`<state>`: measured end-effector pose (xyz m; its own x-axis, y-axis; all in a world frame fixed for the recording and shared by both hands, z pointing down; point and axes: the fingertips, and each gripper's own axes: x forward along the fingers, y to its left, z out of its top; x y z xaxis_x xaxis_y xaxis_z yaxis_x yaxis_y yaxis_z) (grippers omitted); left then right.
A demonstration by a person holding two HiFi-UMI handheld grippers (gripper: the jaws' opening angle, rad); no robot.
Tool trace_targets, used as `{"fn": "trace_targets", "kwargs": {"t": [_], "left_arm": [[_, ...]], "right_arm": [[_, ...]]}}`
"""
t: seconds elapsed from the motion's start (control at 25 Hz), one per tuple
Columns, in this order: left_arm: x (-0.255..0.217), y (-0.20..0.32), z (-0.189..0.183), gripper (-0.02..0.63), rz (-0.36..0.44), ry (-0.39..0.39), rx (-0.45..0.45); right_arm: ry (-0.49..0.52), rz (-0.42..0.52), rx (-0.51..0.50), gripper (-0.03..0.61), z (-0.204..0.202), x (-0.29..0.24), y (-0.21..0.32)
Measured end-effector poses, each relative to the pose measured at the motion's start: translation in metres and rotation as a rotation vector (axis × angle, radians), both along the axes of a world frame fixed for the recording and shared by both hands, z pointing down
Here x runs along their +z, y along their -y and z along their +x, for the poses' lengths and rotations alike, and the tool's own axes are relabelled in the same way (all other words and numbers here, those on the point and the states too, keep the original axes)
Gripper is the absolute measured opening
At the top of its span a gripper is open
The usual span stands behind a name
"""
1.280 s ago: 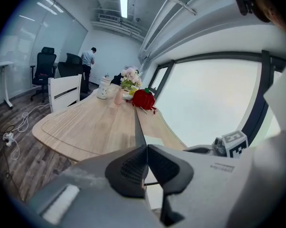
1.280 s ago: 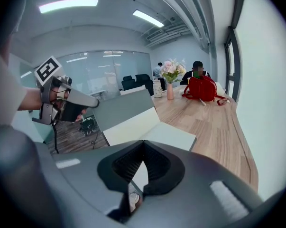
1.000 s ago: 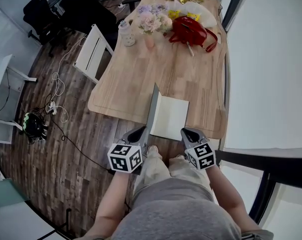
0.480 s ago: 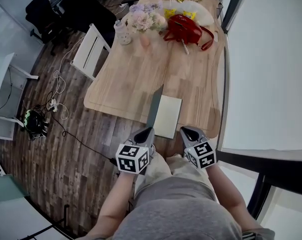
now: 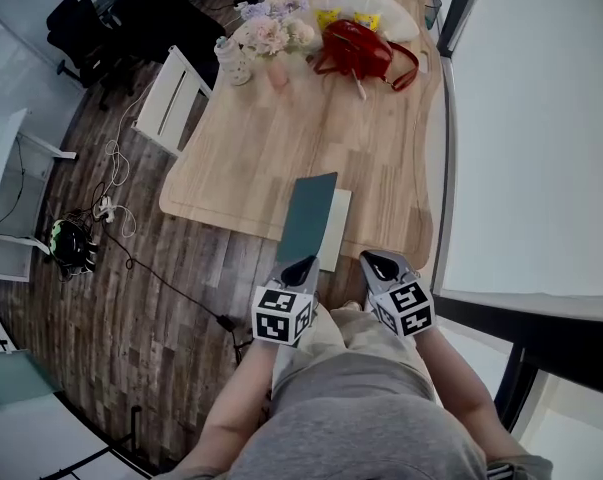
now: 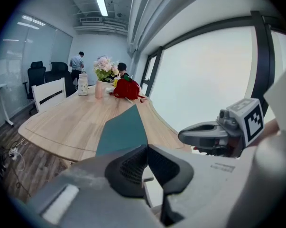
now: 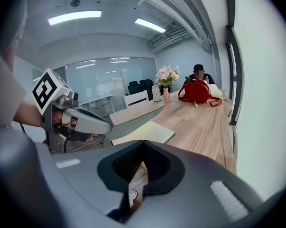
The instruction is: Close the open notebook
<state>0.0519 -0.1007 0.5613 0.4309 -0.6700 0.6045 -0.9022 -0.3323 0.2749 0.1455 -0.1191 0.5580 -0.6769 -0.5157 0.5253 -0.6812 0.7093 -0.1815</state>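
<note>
Place: it was an office meeting area.
Furniture: a long wooden tabletop [image 5: 281, 138] stood near black swivel chairs [image 5: 76, 23].
Walls: glass partitions [image 7: 100, 77] and a wide window [image 6: 204, 75] enclosed it.
Ceiling: strip lights [image 6: 100, 1] and exposed pipes [image 7: 178, 32] ran overhead.

No legible words, numbers or brand names in any view. Cubes on the left gripper [image 5: 303, 263] and right gripper [image 5: 377, 260] carry black-and-white square marker patterns, no characters. A faint line of small print on the left gripper's grey body is too blurred to read.
</note>
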Motion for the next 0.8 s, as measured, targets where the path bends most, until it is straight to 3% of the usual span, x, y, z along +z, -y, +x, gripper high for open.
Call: {"fn": "trace_targets", "kwargs": {"t": [0.8], "left_arm": [[0.083,-0.003,0.045,0.031,-0.138,0.079,0.074]], "right_arm": [[0.009,-0.042,0.031,0.003,0.034,0.019,-0.014]]}}
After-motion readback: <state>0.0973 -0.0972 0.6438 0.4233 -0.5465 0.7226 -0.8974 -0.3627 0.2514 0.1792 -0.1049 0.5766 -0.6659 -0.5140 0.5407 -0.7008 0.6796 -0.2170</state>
